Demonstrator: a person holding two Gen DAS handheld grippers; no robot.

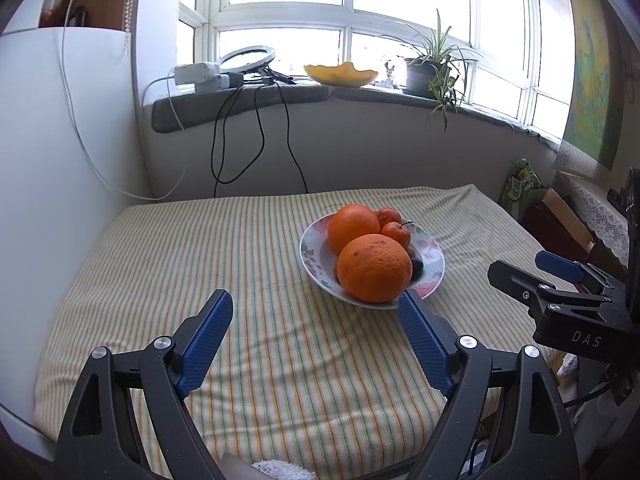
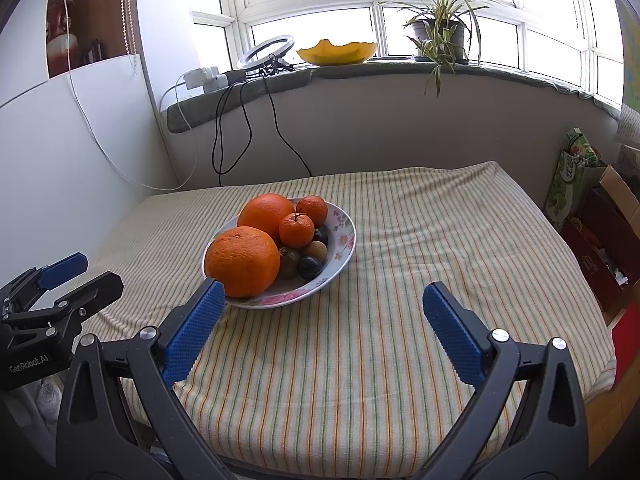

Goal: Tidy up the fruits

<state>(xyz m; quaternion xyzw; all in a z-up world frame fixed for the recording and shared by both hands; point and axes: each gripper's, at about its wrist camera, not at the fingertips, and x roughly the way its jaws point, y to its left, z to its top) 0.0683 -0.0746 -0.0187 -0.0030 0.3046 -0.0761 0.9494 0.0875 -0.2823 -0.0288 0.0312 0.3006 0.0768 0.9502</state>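
Left wrist view: the left gripper (image 1: 316, 308) occupies the lower centre of the frame, fingers spread wide, nothing between the blue pads; its right-hand pad tip sits just in front of the near large orange (image 1: 374, 268), which lies up and right of the gap. Right wrist view: the right gripper (image 2: 324, 300) is likewise spread wide and empty; the same orange (image 2: 242, 262) appears just beyond its left-hand pad tip, up and left of the gap. The floral bowl (image 2: 344, 236) rests mid-frame on the striped cloth (image 2: 400, 340), between the two grippers; neither is clearly nearer. The orange is round, so no long axis governs the approach. Behind it: a second large orange (image 2: 266, 212), two tangerines (image 2: 296, 230), then small dark fruits (image 2: 310, 266) on the bowl's right side.
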